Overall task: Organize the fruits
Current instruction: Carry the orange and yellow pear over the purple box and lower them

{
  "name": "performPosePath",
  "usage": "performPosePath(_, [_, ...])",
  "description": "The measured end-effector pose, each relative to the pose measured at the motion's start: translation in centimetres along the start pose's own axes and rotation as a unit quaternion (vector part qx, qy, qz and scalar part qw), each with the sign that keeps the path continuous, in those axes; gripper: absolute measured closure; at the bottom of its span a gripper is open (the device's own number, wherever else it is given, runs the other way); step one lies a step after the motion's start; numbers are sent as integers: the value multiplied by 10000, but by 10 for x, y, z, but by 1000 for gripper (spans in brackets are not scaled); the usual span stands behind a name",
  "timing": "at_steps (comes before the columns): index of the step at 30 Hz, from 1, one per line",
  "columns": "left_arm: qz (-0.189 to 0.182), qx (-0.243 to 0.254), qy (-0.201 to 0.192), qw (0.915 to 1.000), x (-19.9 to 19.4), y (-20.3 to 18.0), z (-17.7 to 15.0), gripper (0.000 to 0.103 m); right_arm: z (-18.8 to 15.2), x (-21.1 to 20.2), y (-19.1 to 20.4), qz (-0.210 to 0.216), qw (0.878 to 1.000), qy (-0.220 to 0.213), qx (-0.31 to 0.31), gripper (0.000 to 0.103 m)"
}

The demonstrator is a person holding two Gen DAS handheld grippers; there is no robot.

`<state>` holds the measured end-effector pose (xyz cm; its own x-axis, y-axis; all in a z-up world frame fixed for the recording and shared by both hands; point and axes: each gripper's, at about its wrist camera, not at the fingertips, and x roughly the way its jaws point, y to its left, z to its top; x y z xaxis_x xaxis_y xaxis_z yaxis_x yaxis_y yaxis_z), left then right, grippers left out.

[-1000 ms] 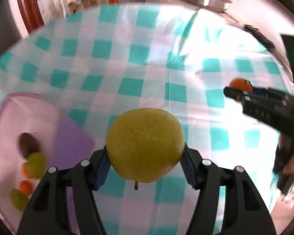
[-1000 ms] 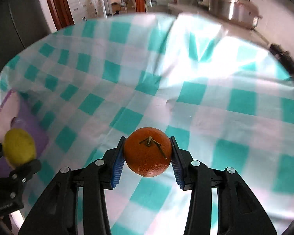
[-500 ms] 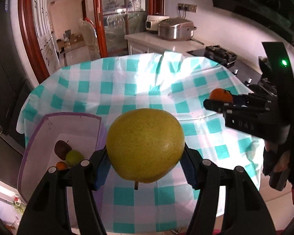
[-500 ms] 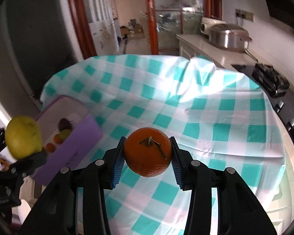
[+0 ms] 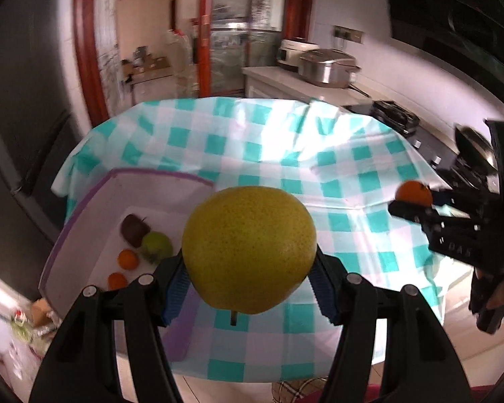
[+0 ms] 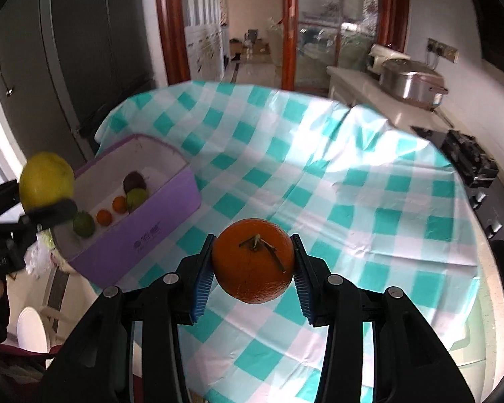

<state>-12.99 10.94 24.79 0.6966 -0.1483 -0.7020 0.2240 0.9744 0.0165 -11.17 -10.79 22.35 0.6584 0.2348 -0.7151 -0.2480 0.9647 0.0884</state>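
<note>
My left gripper (image 5: 248,285) is shut on a large yellow pear (image 5: 248,248) and holds it high above the table's near left side. My right gripper (image 6: 252,268) is shut on an orange (image 6: 253,260), also held high above the table. A purple box (image 6: 144,231) with a white inside stands at the table's left edge (image 5: 84,235) and holds several small fruits: a dark one (image 6: 134,181), green ones (image 6: 137,198) and small oranges (image 6: 104,216). The pear also shows in the right wrist view (image 6: 47,181), the orange in the left wrist view (image 5: 414,193).
The round table (image 6: 352,174) wears a teal and white checked cloth. A counter with a steel cooker (image 6: 410,84) and a black stove (image 6: 470,158) lies on the right. A dark fridge (image 6: 84,50) stands on the left. A white chair (image 6: 33,332) sits below the box.
Both grippers have lifted and pulled back from the table with their fruit still held. The whole table and the purple box have come into view.
</note>
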Motion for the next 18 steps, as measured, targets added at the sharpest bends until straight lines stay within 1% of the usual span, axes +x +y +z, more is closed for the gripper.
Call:
performPosePath(4, [230, -355, -6, 9991, 3, 30, -6, 40, 7, 25, 30, 376, 9990, 207, -161, 60])
performPosePath(6, [399, -638, -38, 9972, 6, 51, -8, 40, 19, 42, 52, 630, 9969, 279, -383, 60])
performPosePath(8, [584, -815, -27, 9950, 11, 68, -10, 40, 36, 60, 74, 854, 9936, 290, -684, 60])
performPosePath(10, [749, -1063, 123, 9914, 19, 88, -13, 40, 56, 84, 97, 1097, 9887, 381, -949, 60])
performPosePath(12, [914, -1329, 325, 9864, 30, 111, -19, 40, 71, 100, 114, 1274, 9845, 406, -1138, 60])
performPosePath(14, [1066, -1494, 496, 9818, 41, 128, -26, 40, 86, 123, 131, 1465, 9791, 493, -1323, 60])
performPosePath(16, [1195, -1769, 646, 9748, 50, 145, -34, 40, 97, 147, 148, 1634, 9729, 649, -1503, 60])
performPosePath(18, [1295, -2067, 890, 9657, 64, 163, -42, 40, 101, 169, 163, 1746, 9665, 812, -1699, 60])
